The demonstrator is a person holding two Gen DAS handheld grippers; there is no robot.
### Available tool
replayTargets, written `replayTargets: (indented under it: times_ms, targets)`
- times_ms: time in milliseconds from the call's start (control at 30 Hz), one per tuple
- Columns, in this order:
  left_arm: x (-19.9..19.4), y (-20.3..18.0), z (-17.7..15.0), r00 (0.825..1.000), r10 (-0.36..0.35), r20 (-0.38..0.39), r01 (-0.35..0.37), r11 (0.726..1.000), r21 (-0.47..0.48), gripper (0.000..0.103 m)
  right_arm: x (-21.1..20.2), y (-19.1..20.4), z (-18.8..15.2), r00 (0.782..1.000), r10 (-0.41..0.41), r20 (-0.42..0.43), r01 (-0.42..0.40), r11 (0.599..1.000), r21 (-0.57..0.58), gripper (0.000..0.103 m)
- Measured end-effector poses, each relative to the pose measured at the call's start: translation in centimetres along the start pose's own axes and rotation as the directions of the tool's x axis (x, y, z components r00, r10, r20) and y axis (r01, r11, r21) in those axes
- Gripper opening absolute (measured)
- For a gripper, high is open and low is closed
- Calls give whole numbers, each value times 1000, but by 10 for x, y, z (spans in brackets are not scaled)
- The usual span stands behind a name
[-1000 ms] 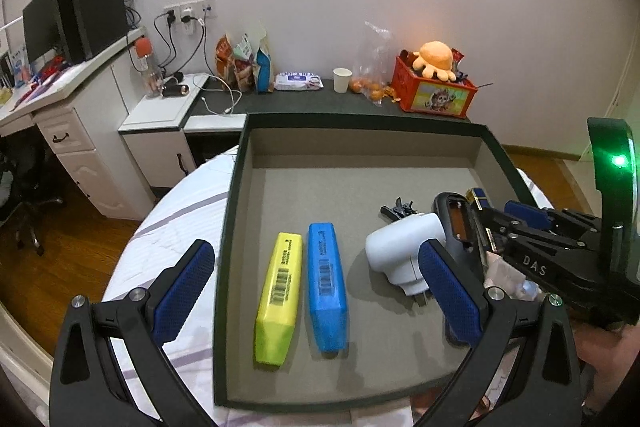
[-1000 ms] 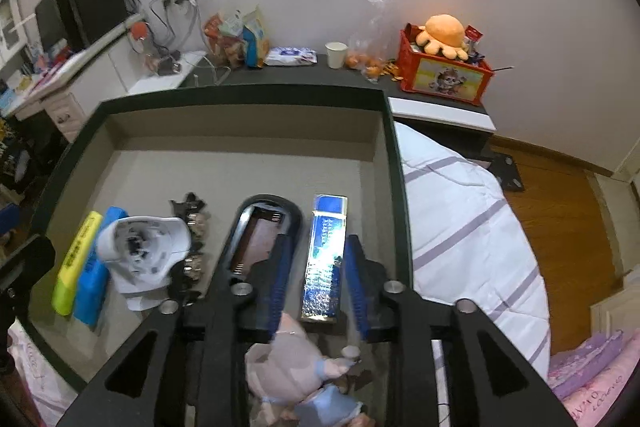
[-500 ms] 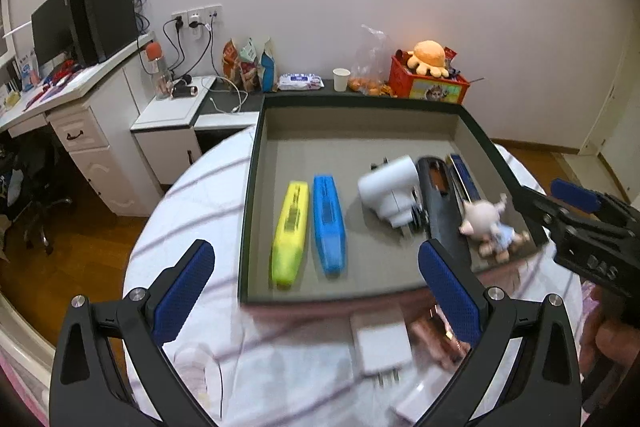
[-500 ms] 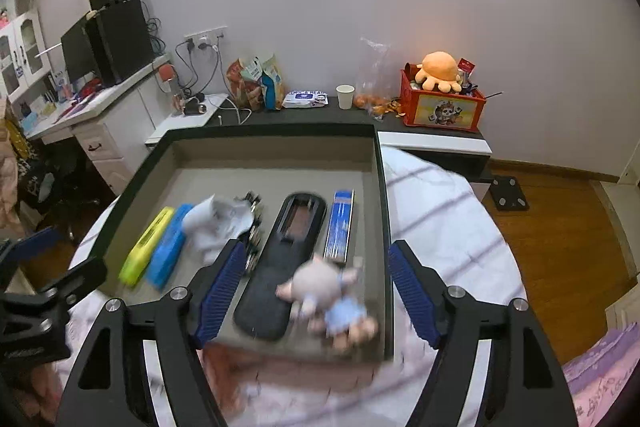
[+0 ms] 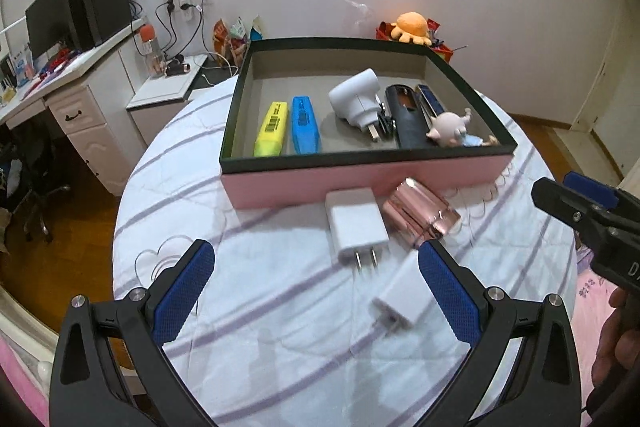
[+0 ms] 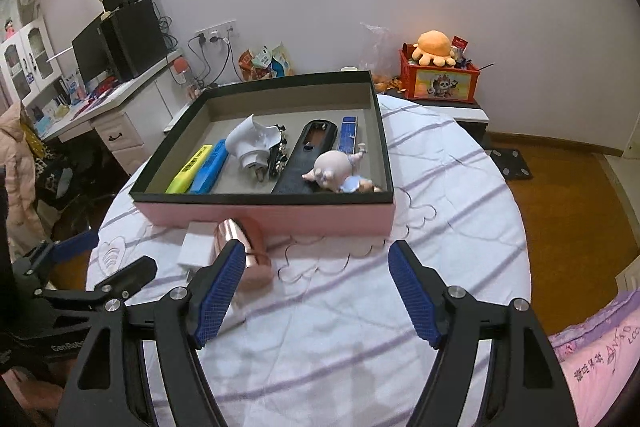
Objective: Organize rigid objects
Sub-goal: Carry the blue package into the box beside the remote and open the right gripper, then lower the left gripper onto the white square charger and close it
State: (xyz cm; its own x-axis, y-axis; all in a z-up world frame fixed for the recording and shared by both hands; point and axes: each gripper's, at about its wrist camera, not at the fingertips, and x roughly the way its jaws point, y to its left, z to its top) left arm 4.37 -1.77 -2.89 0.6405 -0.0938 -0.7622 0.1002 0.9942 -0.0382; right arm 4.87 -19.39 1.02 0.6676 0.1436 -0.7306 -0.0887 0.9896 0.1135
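Bedsheet (image 5: 280, 307), white with lilac stripes, covers the round table under both grippers — left gripper (image 5: 316, 291) and right gripper (image 6: 316, 291) each stand wide apart, holding nothing. Just ahead lie two white chargers (image 5: 356, 223) and a rose-gold case (image 5: 420, 213), against the pink box (image 6: 280, 217). Inside it: highlighters (image 5: 288, 127), a pig figurine (image 6: 334, 173). Beyond — desk (image 5: 72, 83), red crate (image 6: 440, 83), wall.
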Motion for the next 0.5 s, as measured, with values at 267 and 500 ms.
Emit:
replayTargets:
  times_ms: [267, 500]
  targets:
    - [-5, -10, -11, 1000, 1, -11, -1, 1000, 6, 103, -16, -3, -16, 1000, 7, 7, -7, 1000, 5, 76]
    - [14, -35, -20, 997, -52, -54, 54, 998, 30, 103, -17, -16, -25, 1000, 4, 1, -4, 999, 32, 76]
